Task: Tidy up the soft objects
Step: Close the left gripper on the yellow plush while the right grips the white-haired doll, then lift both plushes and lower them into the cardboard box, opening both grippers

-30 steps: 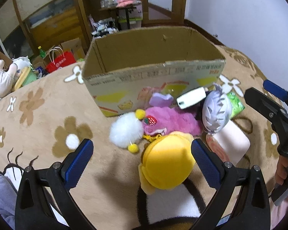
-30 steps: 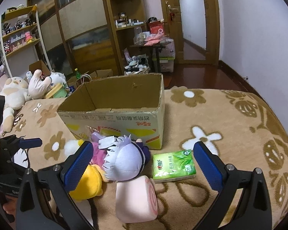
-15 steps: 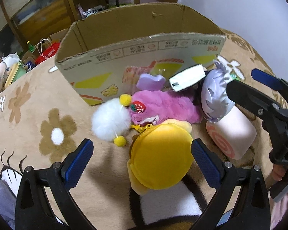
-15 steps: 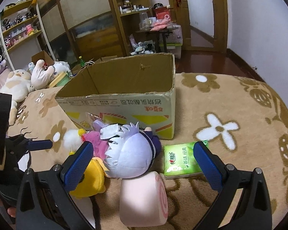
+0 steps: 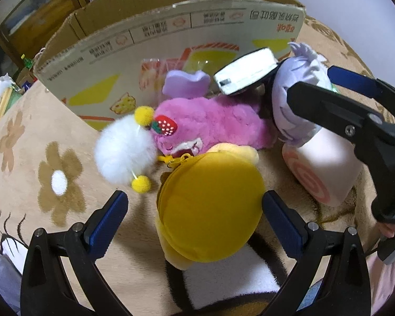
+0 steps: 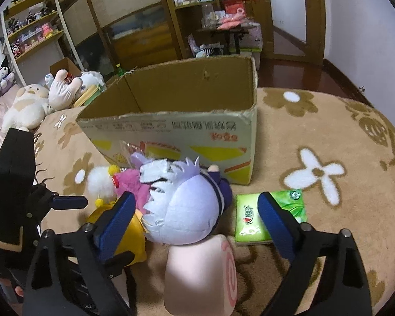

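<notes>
A pile of soft toys lies on the flowered rug in front of an open cardboard box (image 5: 171, 39) (image 6: 171, 131). My left gripper (image 5: 194, 210) is open and straddles a round yellow plush (image 5: 210, 210) without pressing it. Behind the plush lie a pink plush with a strawberry (image 5: 210, 123) and a white pompom (image 5: 123, 152). My right gripper (image 6: 196, 205) hangs over a lilac-haired doll (image 6: 184, 210). Its jaws are closing with the doll's head between them, and the pads stand clear of it. A pink roll-cake plush (image 6: 200, 268) lies just below the doll.
A green tissue pack (image 6: 250, 218) lies on the rug to the right of the doll. More stuffed animals (image 6: 39, 100) are heaped at the rug's far left. Shelves and a cabinet line the back wall. The rug (image 6: 329, 131) to the right of the box is bare.
Both grippers have come down and closer to the toy pile. The right gripper's jaws have narrowed a little around the doll. The toys have not moved.
</notes>
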`<state>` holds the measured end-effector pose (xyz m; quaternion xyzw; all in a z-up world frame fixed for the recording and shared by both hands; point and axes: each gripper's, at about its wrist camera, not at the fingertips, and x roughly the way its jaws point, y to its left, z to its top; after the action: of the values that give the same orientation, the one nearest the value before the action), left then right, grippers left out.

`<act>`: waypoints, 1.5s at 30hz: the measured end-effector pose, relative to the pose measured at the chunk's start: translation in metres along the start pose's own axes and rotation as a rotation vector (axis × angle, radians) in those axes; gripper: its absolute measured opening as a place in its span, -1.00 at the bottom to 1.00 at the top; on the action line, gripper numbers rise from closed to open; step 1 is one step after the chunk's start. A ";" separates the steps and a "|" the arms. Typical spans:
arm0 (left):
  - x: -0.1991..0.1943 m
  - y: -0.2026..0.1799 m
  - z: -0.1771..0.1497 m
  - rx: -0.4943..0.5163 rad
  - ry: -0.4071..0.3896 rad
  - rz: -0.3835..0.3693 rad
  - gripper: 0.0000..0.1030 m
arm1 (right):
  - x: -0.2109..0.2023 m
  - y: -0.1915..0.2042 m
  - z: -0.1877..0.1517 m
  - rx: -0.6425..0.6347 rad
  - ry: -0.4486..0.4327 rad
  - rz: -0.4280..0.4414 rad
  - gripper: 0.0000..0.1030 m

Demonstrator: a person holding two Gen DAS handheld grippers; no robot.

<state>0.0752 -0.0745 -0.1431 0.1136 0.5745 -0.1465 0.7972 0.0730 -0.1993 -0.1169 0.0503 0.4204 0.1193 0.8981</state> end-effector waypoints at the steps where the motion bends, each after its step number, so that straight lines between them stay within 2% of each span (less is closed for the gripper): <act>1: 0.001 0.002 0.000 -0.002 0.006 -0.002 0.95 | 0.003 0.000 0.000 -0.002 0.010 0.008 0.74; 3: 0.005 0.002 0.002 -0.013 0.021 -0.017 0.95 | 0.007 0.001 -0.002 -0.007 0.032 0.021 0.60; 6: 0.010 0.005 0.001 -0.026 0.038 -0.035 0.95 | 0.015 0.003 -0.004 -0.018 0.066 0.041 0.26; 7: 0.011 0.003 0.001 -0.029 0.041 -0.041 0.95 | 0.017 0.005 -0.005 -0.027 0.073 0.031 0.22; 14: 0.021 0.011 0.001 -0.053 0.079 -0.092 0.83 | 0.014 0.007 -0.009 -0.050 0.070 0.018 0.18; 19: 0.023 0.021 -0.004 -0.078 0.099 -0.175 0.40 | 0.010 0.006 -0.009 -0.051 0.063 0.019 0.16; 25: 0.019 0.021 -0.009 -0.083 0.072 -0.156 0.29 | 0.001 0.005 -0.008 -0.040 0.049 0.017 0.15; 30: 0.007 0.022 -0.013 -0.059 0.011 -0.070 0.28 | -0.011 0.005 -0.009 -0.036 0.025 0.015 0.15; 33: -0.015 0.031 -0.014 -0.064 -0.035 -0.043 0.28 | -0.019 0.006 -0.008 -0.039 0.001 0.014 0.15; 40: -0.049 0.055 -0.009 -0.154 -0.169 -0.002 0.28 | -0.038 0.007 -0.007 -0.044 -0.068 0.010 0.15; 45: -0.076 0.067 -0.020 -0.172 -0.266 0.044 0.28 | -0.052 0.009 -0.003 -0.051 -0.119 -0.005 0.15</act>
<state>0.0599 0.0029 -0.0765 0.0372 0.4718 -0.0931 0.8760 0.0365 -0.2041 -0.0784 0.0335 0.3632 0.1245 0.9228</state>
